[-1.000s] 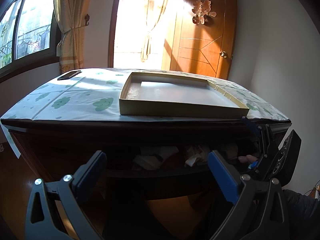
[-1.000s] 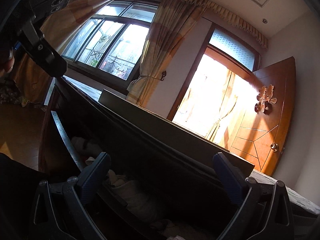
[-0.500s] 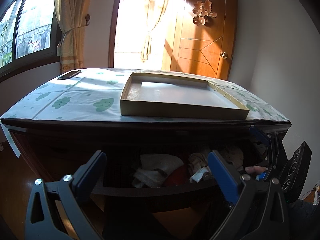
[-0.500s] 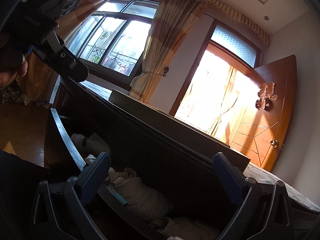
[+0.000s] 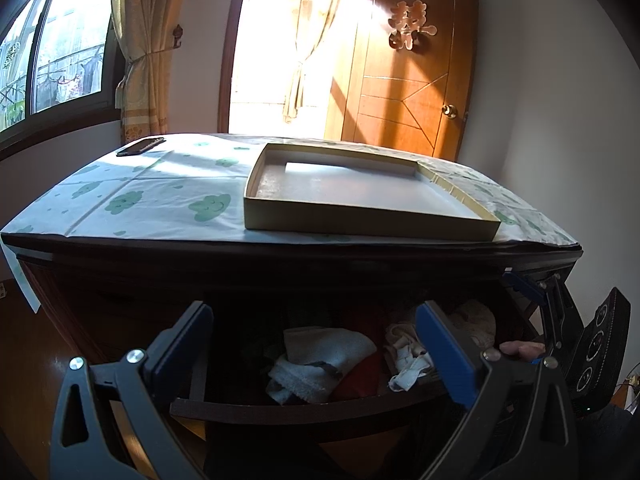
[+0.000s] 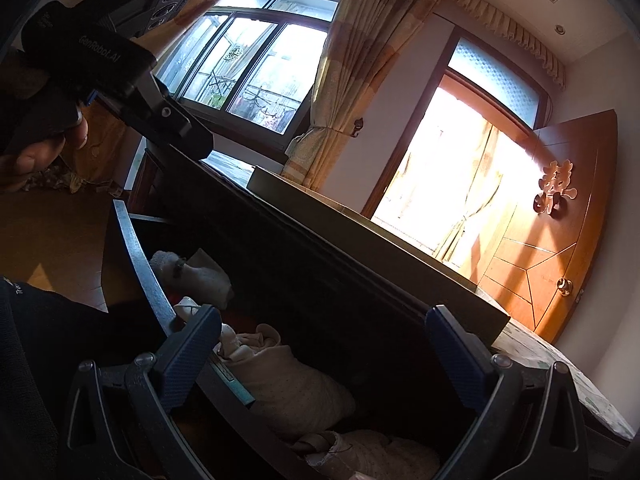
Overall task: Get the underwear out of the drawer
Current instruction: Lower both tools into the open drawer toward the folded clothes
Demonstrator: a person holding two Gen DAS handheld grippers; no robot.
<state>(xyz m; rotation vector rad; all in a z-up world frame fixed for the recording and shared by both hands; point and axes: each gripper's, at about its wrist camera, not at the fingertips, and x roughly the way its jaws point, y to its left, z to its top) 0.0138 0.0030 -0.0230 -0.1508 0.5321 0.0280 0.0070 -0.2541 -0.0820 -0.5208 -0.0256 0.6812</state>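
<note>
Drawer (image 5: 304,408): pulled out, lower centre of the left wrist view, dark wood, front rail curved. Underwear (image 5: 324,360): pale folded cloth heaped inside with a red piece and a knotted white scrap (image 5: 408,364) at centre right; in the right wrist view, cream dotted bundles (image 6: 288,392) at lower centre. Likely light, soft, limp, prone to snagging neighbours; best pinched at a raised fold on top, not at a loose edge. Left gripper (image 5: 316,344): fingers spread wide, empty, framing the pile from in front. Right gripper (image 6: 320,344): fingers spread wide, empty, low over the drawer's right end; seen at right edge of the left view, a fingertip of the holding hand (image 5: 520,347) visible. Dresser top: cloth with green cloud print (image 5: 160,196), shallow open cardboard box (image 5: 360,196) at centre, dark phone (image 5: 140,146) at upper left. Room: window and tied curtain at left, bright doorway at centre, wooden door (image 5: 420,80) with ornament at upper right, wooden floor.
</note>
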